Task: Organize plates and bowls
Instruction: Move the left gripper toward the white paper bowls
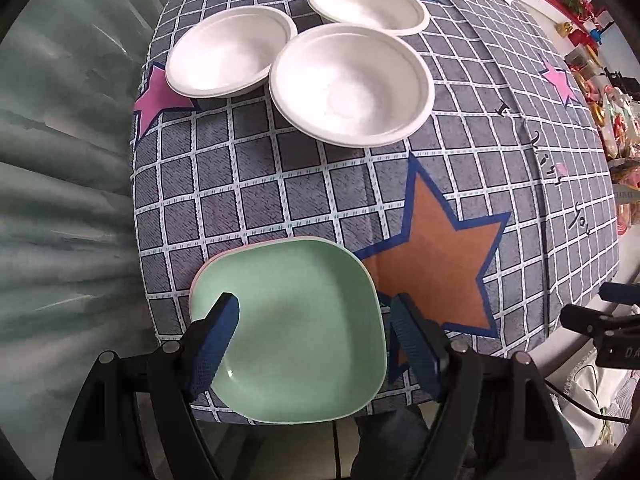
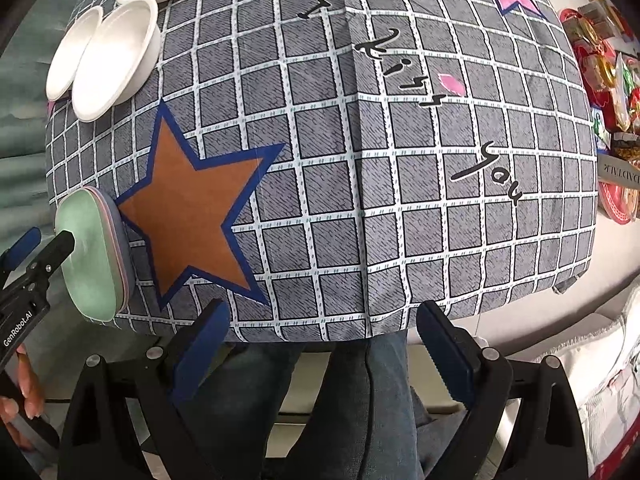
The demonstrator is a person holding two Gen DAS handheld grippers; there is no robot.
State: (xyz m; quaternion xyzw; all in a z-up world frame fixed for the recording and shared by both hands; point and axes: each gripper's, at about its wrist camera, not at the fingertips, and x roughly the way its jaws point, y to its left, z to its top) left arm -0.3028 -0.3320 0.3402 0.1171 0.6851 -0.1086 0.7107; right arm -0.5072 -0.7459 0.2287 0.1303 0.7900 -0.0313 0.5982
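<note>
Both jaws being held wide apart, left gripper (image 1: 314, 344) being hovered over green plate (image 1: 296, 332) stacked on pink one, right gripper (image 2: 322, 348) being held off tablecloth (image 2: 360, 200) edge, three white bowls (image 1: 352, 84) sitting beyond.

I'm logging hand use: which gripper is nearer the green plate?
Left. The left gripper hangs over the green plate, jaws open; the right gripper is off beside it.

"I kiss you" on tablecloth (image 2: 400, 160); "GenRobot.AI" on left gripper (image 2: 24, 256).
</note>
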